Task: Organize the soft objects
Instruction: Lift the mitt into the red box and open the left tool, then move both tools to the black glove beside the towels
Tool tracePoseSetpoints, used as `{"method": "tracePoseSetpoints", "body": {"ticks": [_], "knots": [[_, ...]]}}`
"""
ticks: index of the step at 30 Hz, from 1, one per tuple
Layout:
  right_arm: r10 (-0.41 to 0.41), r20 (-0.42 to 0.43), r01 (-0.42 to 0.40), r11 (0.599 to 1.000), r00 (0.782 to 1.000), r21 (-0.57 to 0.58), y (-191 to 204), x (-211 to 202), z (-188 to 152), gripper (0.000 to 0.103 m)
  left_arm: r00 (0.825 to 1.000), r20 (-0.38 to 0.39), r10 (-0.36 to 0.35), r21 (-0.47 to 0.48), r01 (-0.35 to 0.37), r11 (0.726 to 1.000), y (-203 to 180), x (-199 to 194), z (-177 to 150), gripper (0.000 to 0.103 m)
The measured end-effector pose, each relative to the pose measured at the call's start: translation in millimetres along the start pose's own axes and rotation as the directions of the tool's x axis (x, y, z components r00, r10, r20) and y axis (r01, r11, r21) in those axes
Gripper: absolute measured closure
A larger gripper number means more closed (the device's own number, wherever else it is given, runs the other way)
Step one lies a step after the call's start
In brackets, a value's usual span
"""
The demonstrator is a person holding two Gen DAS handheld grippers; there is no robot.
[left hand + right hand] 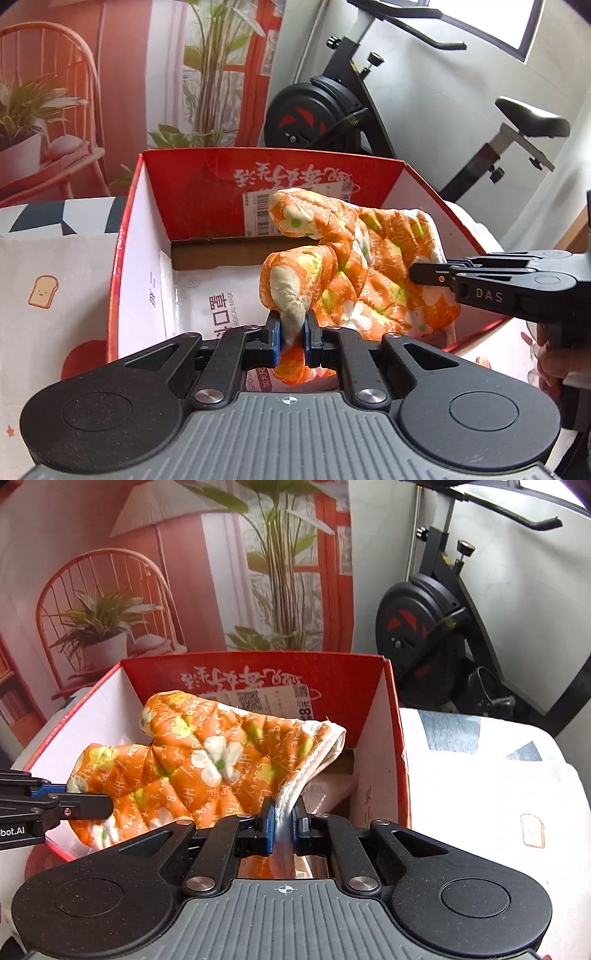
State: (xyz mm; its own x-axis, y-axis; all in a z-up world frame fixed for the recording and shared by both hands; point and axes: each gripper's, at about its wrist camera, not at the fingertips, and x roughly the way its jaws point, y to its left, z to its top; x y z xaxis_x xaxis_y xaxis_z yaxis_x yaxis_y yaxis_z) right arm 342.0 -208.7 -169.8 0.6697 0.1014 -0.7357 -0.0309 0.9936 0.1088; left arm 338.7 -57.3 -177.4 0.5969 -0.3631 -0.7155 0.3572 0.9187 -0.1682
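My left gripper (291, 338) is clamped on the fingertip end of the mitt (354, 266); the blue pads pinch a fold of orange floral fabric between them. My right gripper (284, 825) is closed on the mitt's white-bound cuff edge (314, 760), which runs down between its pads.

Mitt: quilted, orange with white and yellow flowers. It hangs stretched between my two grippers, above the open box (258, 184), with most of its body over the box interior. The thumb lobe points toward the box's far wall. In the left wrist view my right gripper (439, 275) comes in from the right side of the box, and part of my hand (554, 365) shows behind it.

Box: red outside, white inside, top open. On its floor under the mitt lies a white packet (218, 306) with printed text. The far inner wall carries white characters and a barcode label (258, 210).

Around the box: it sits on a white patterned cloth (480, 794) with a small toast print. Behind the box hangs a printed backdrop (184, 572) showing a chair and plants. To the right of the backdrop, beyond the box, stands an exercise bike (332, 110).
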Motion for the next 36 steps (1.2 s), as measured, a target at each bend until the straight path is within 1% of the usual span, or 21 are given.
{"method": "tracePoseSetpoints", "body": {"ticks": [7,8,13,15,17,18,19,20,21,22,23,25,26,27,28,29,32,36], "knots": [[0.001,-0.074,-0.003,0.999,0.997,-0.032,10.0,11.4,-5.0,0.095,0.998,0.001,0.059,0.025,-0.059,0.998,3.1,-1.5,1.0,0.079],[-0.003,-0.082,-0.001,0.999,0.997,-0.037,12.0,13.3,-5.2,0.095,0.997,0.005,0.072,0.029,-0.072,0.997,3.3,-3.2,1.3,0.076],[-0.027,-0.107,0.02,0.998,0.994,-0.064,15.0,17.8,-4.3,0.095,0.995,0.049,0.09,0.026,-0.091,0.996,6.4,-15.8,6.4,0.07],[-0.045,-0.11,0.036,0.996,0.993,-0.084,17.4,19.3,-4.3,0.092,0.993,0.062,0.096,0.021,-0.098,0.995,8.2,-19.7,7.1,0.068],[-0.064,-0.091,0.054,0.993,0.994,-0.102,19.6,16.9,-4.7,0.083,0.992,0.072,0.106,0.023,-0.108,0.994,8.9,-23.2,6.6,0.067],[-0.076,-0.063,0.069,0.992,0.995,-0.109,21.4,12.3,-5.3,0.08,0.991,0.08,0.109,0.025,-0.111,0.993,9.0,-25.5,6.0,0.067],[-0.082,-0.038,0.077,0.99,0.996,-0.116,23.4,7.5,-5.6,0.073,0.99,0.087,0.112,0.026,-0.114,0.993,9.2,-28.0,5.3,0.066],[-0.082,-0.016,0.08,0.989,0.996,-0.123,25.5,2.2,-5.9,0.063,0.989,0.093,0.114,0.026,-0.117,0.993,9.8,-30.6,4.5,0.066],[-0.089,0.008,0.089,0.988,0.996,-0.127,27.4,-3.7,-6.3,0.055,0.988,0.099,0.114,0.027,-0.117,0.993,10.3,-34.1,3.1,0.066],[-0.102,0.039,0.106,0.986,0.994,-0.128,28.6,-11.3,-6.5,0.04,0.988,0.108,0.111,0.026,-0.115,0.993,10.8,-38.9,1.1,0.066],[-0.102,0.065,0.109,0.986,0.993,-0.127,29.7,-18.3,-7.4,0.034,0.987,0.115,0.108,0.026,-0.112,0.993,11.4,-43.3,-0.2,0.066],[-0.087,0.101,0.099,0.988,0.991,-0.119,31.3,-32.7,-9.6,0.034,0.986,0.13,0.1,0.027,-0.105,0.994,12.6,-54.3,-3.7,0.066],[-0.084,0.113,0.097,0.989,0.99,-0.111,32.5,-38.6,-11.6,0.032,0.986,0.139,0.097,0.029,-0.102,0.994,13.2,-60.4,-6.2,0.065],[-0.081,0.133,0.094,0.991,0.988,-0.098,33.1,-47.0,-14.2,0.029,0.984,0.148,0.096,0.032,-0.102,0.994,13.3,-67.2,-9.2,0.065],[-0.073,0.155,0.087,0.992,0.985,-0.086,34.1,-54.9,-17.4,0.022,0.983,0.159,0.093,0.034,-0.1,0.994,13.5,-74.0,-12.4,0.065],[-0.062,0.179,0.076,0.994,0.982,-0.074,35.1,-63.1,-21.7,0.019,0.982,0.168,0.09,0.036,-0.098,0.995,14.1,-81.0,-16.4,0.065],[-0.04,0.231,0.05,0.998,0.972,-0.038,38.2,-85.5,-36.9,0.019,0.979,0.186,0.081,0.028,-0.088,0.996,17.5,-100.3,-30.5,0.064],[-0.012,0.269,0.012,1.0,0.963,0.002,45.2,-108.3,-63.1,0.019,0.981,0.178,0.074,0.024,-0.079,0.997,20.6,-117.7,-57.1,0.064]]}}
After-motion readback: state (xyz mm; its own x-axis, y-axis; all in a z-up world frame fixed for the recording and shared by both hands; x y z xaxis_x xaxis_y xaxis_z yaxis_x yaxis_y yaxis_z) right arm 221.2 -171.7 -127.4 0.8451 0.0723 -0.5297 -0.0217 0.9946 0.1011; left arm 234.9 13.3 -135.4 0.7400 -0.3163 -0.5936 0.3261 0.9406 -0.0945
